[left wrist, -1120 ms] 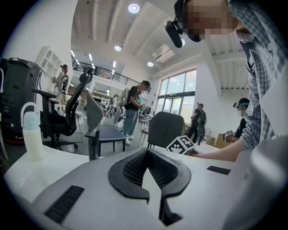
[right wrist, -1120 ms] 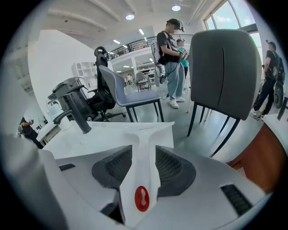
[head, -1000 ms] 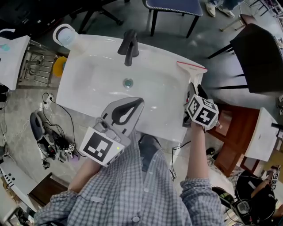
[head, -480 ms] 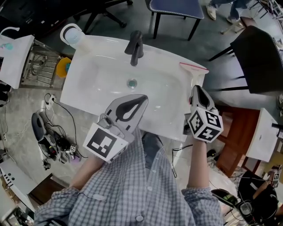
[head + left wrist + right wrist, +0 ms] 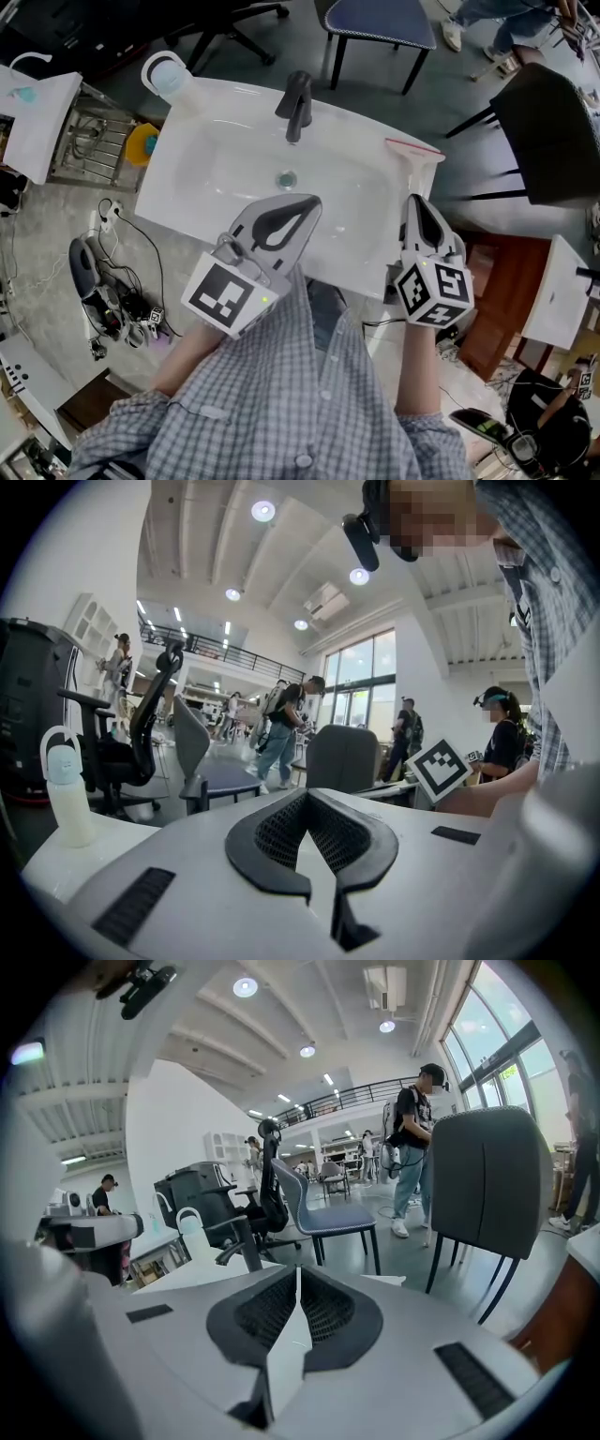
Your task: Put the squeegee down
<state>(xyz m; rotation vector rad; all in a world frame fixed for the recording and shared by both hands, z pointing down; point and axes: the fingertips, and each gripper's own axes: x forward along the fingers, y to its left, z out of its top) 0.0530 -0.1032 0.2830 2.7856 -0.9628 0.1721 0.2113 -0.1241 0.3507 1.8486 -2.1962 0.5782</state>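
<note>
The squeegee, with a red blade and a white handle, lies on the right rim of the white sink, free of both grippers. My right gripper hovers just short of its handle end and points at it. Its jaws are closing with nothing between them, and in the right gripper view their tips meet. My left gripper hangs over the sink's near edge, shut and empty. Its tips also meet in the left gripper view.
A dark faucet stands at the back of the sink and a white bottle on its far left corner. Past the sink is a blue chair, to the right a dark chair. Cables lie on the floor at left.
My right gripper has let go of the squeegee handle, risen and drawn back toward me. The squeegee stays on the sink rim. The left gripper has hardly moved.
</note>
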